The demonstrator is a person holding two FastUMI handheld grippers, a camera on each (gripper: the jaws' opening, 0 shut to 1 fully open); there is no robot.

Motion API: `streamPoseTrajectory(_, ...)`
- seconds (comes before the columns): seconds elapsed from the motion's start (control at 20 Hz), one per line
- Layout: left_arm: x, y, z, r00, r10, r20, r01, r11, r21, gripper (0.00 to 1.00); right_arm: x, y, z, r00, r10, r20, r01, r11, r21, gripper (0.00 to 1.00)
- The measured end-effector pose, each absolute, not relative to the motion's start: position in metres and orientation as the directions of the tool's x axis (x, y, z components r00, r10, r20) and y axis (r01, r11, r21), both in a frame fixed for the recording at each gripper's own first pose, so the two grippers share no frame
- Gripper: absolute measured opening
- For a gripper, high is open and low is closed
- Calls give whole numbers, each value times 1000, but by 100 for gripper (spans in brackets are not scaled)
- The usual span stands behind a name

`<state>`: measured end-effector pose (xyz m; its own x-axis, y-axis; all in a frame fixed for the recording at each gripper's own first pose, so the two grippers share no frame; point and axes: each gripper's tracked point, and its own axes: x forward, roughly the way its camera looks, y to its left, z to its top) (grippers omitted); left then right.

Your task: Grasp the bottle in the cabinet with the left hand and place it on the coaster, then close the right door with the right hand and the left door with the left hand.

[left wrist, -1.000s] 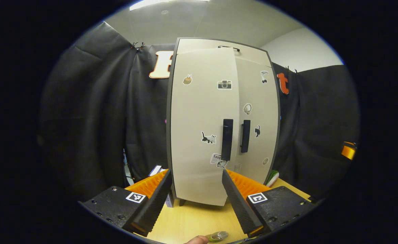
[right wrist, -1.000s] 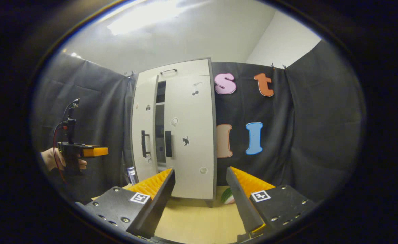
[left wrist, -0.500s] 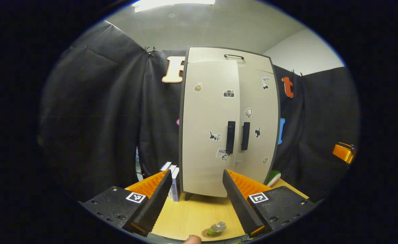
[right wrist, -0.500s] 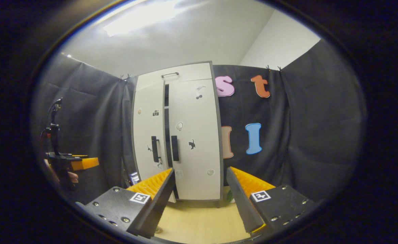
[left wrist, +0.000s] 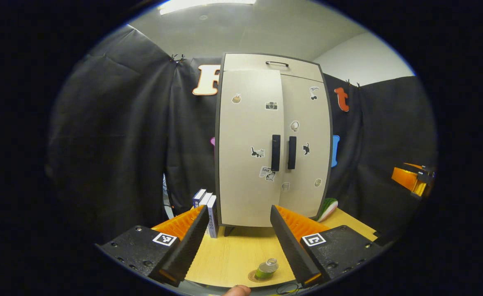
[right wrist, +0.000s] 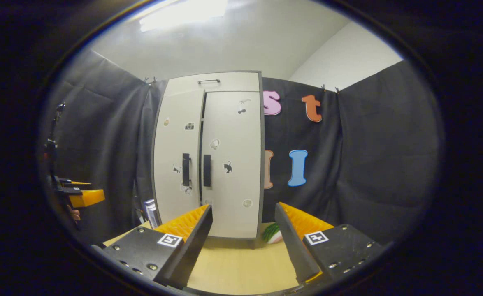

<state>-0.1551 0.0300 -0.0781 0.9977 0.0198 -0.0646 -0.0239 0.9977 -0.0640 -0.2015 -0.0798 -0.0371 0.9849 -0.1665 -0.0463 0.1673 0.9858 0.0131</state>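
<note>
Pulling farther back than a second ago, the left claw [left wrist: 233, 242] hangs spread and empty. Its door [left wrist: 247, 152] now sits nearly flush. The bottle [left wrist: 266, 269] stands on the coaster [left wrist: 253, 278] on the tabletop [left wrist: 229, 257]. The right claw [right wrist: 243, 242] is spread, empty.

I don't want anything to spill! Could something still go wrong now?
Maybe. The small green bottle on the round brown coaster sits close to the left gripper, so a sideways swing might tip it. The cream cabinet's left door looks not quite flush in the right gripper view, so it may need another push.
</note>
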Motion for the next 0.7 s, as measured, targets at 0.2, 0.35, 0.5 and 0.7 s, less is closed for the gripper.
streamPoseTrajectory(0.2, -154, 21, -77, 999, -2, -53, -2, 996, -93, 95, -201, -78, -35, 985, -164, -49, 165, 986, 13, 93)
streamPoseTrajectory(0.35, -151, 20, -71, 999, -6, -49, 3, 998, -61, 95, -199, -86, -32, 982, -182, -57, 183, 983, 22, 89)
streamPoseTrajectory(0.5, -145, 12, -55, 999, -32, -10, 32, 998, -50, 95, -198, -95, -24, 979, -200, -44, 201, 979, 30, 92)
streamPoseTrajectory(0.7, -137, 5, -39, 998, -48, 34, 48, 999, -11, 95, -192, -101, -16, 978, -206, -41, 208, 978, 33, 92)
